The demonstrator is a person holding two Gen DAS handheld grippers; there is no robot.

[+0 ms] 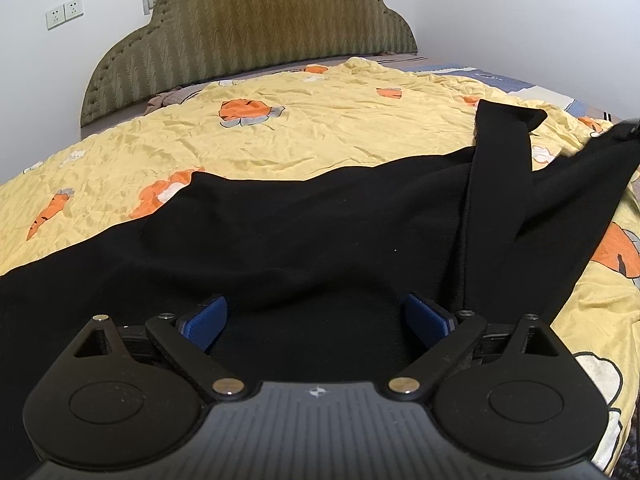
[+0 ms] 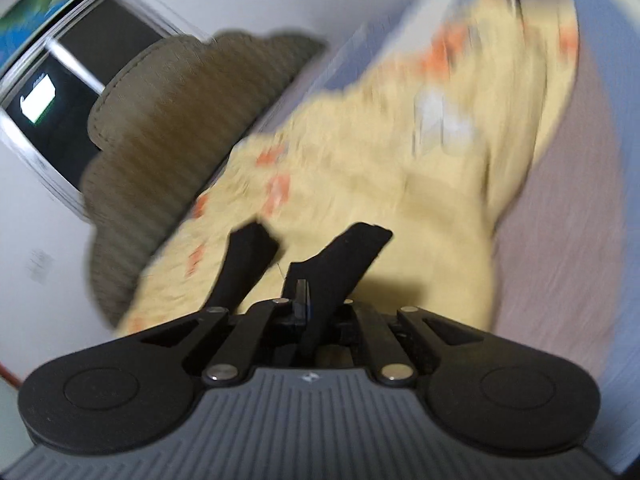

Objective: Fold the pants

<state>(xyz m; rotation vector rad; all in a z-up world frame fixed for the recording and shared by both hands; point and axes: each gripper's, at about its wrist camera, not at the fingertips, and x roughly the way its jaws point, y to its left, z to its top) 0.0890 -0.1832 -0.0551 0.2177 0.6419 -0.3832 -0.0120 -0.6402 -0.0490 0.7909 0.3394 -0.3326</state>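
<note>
We count one pair of black pants [image 1: 304,236], spread across one yellow bedsheet [image 1: 256,136] with orange prints; two legs show, one folded over at far right. One padded headboard [image 1: 248,28], two wall sockets [image 1: 64,13]. Left gripper [image 1: 316,316]: jaws wide, blue pads [image 1: 208,320] apart over the cloth, gripping nothing. Right gripper [image 2: 302,300]: jaws pinched together on black pants fabric [image 2: 340,264]. Only the right view, badly blurred, shows us one window [image 2: 60,92]; only the left shows the whole garment.
</note>
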